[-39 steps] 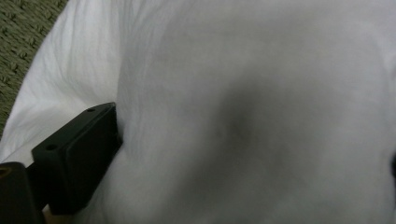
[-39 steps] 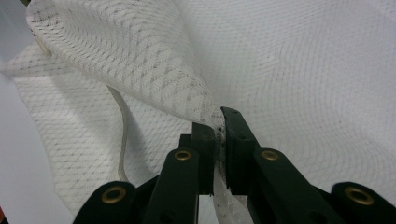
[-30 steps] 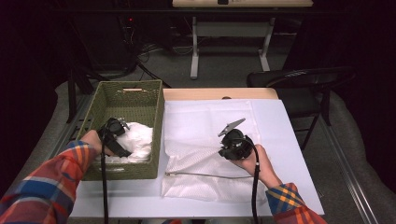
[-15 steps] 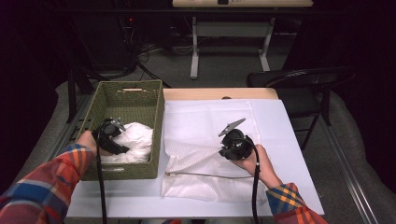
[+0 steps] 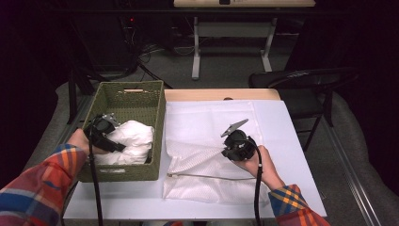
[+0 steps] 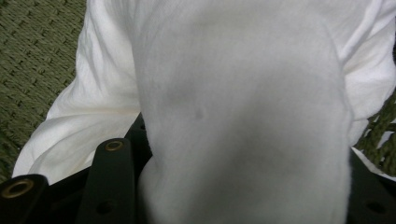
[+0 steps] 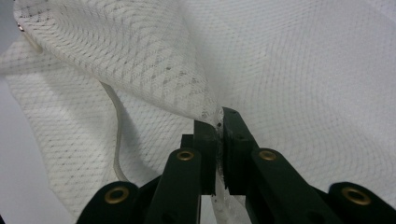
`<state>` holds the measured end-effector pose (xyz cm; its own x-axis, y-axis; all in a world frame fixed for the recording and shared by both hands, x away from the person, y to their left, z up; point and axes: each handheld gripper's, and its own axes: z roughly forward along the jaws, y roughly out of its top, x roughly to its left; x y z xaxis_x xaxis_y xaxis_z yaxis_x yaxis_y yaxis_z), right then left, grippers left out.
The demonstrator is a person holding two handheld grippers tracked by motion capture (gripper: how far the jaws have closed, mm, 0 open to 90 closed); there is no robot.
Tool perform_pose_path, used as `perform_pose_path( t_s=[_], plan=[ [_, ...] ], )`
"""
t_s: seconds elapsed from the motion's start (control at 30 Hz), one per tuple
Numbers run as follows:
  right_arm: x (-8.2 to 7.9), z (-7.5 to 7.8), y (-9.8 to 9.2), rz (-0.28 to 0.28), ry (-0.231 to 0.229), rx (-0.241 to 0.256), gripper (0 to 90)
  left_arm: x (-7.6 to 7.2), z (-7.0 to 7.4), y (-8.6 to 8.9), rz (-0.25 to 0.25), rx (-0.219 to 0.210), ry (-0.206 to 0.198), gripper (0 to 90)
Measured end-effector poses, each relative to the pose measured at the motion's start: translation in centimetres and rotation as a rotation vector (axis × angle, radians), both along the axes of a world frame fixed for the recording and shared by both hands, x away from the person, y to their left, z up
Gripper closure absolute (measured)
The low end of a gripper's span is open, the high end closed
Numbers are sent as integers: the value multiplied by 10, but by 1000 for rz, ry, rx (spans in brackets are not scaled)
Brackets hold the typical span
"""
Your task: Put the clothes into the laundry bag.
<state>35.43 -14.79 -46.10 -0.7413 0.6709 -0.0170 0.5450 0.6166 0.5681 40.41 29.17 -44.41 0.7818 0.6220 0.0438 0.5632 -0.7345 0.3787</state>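
Note:
A white cloth [image 5: 131, 141] lies bunched in the green woven basket [image 5: 134, 96] at the table's left. My left gripper [image 5: 101, 131] is down in the basket at the cloth's left end. In the left gripper view a thick fold of the cloth [image 6: 243, 93] fills the wide gap between the jaws of this gripper [image 6: 243, 140] and hides their tips. A white mesh bag [image 5: 211, 127] lies flat on the table. My right gripper [image 5: 230, 147] is shut on a pinch of its top layer [image 7: 187, 70] and holds it raised; the jaws [image 7: 219, 116] meet on the mesh.
A thin zipper edge [image 5: 207, 176] runs along the bag's near side. A black chair [image 5: 301, 82] stands past the table's right far corner. A desk frame [image 5: 235, 42] is farther back. Bare white tabletop [image 5: 291, 141] shows to the right of the bag.
My left gripper has shifted a little to the left inside the basket, still at the white cloth. The right gripper and the lifted mesh have stayed in place.

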Motion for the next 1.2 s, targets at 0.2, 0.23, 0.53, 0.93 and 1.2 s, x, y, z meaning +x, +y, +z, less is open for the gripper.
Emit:
perform_pose_path(
  t_s=[0.2, 0.23, 0.53, 0.93, 1.2],
  plan=[
    [0, 0, 0, 4, -2, 0, 882, -5, 14, 3, 10, -10, -19, 476],
    [0, 0, 0, 4, -4, 1, 883, -6, 16, 2, 2, -2, -27, 475],
    [0, 0, 0, 2, -1, 4, 882, -11, 42, 1, -9, -15, -51, 477],
    [-1, 1, 0, 6, -6, 1, 882, -25, 75, 1, -27, -51, -51, 475],
    [-1, 1, 0, 5, -5, 5, 883, -32, 91, -5, -38, -49, -62, 475]
  ],
)
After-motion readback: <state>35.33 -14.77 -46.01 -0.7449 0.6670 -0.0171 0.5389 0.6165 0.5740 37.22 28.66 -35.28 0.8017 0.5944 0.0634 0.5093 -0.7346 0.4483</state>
